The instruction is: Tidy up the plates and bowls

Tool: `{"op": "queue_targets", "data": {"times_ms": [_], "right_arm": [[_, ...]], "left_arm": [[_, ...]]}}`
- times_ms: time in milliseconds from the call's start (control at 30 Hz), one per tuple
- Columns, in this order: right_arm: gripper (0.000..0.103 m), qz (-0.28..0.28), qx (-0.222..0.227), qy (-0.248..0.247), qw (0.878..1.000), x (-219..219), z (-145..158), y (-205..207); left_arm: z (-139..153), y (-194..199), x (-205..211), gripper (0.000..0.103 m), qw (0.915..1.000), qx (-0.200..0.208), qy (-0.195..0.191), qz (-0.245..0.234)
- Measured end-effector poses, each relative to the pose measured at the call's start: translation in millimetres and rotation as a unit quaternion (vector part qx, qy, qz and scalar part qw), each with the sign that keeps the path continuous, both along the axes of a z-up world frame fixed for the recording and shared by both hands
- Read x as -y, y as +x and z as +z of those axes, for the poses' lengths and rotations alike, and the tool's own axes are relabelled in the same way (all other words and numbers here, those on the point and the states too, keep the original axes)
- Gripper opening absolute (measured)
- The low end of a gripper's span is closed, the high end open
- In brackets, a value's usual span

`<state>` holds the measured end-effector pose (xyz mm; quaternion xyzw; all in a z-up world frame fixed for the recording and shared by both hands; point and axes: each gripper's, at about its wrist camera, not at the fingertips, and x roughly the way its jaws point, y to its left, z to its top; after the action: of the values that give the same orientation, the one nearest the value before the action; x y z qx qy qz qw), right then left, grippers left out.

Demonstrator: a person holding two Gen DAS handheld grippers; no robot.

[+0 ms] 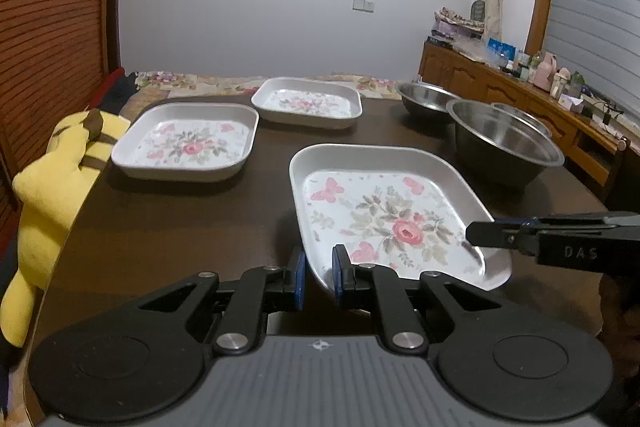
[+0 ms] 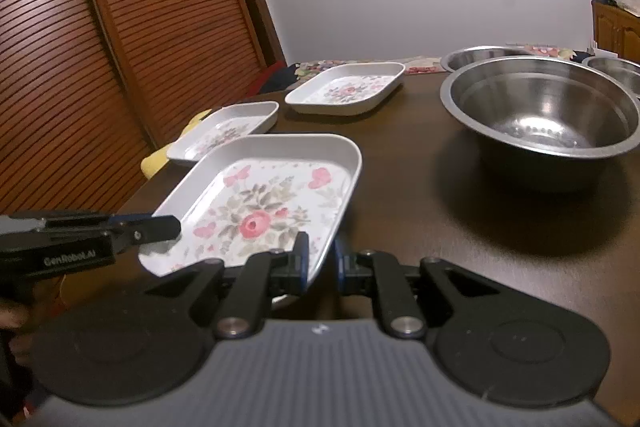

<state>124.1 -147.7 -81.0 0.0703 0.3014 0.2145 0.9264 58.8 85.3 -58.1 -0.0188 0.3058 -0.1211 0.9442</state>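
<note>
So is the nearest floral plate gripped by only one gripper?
No, the left gripper and right gripper each clamp a rim of the nearest floral plate.

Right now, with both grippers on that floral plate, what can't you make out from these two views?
- Held plate's near corner: hidden behind both grippers' bodies, left gripper, right gripper.
- Whether the plate clears the table: its underside is unseen in either view.
- Third steel bowl: cut by the right wrist frame edge, mostly hidden behind the big bowl in the left.

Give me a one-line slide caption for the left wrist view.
Both grippers, left and right, clamp the nearest floral plate above the dark table.
</note>
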Motion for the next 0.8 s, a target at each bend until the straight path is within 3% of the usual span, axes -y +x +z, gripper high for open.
{"op": "queue_targets", "data": {"times_ms": [800], "right_arm": [[0.016, -0.005, -0.005, -0.007, 1.0, -6.5, -5.3, -3.4]], "left_arm": [[-15.9, -2.7, 4.6, 0.015, 0.9999, -0.01, 0.0, 0.014]]}}
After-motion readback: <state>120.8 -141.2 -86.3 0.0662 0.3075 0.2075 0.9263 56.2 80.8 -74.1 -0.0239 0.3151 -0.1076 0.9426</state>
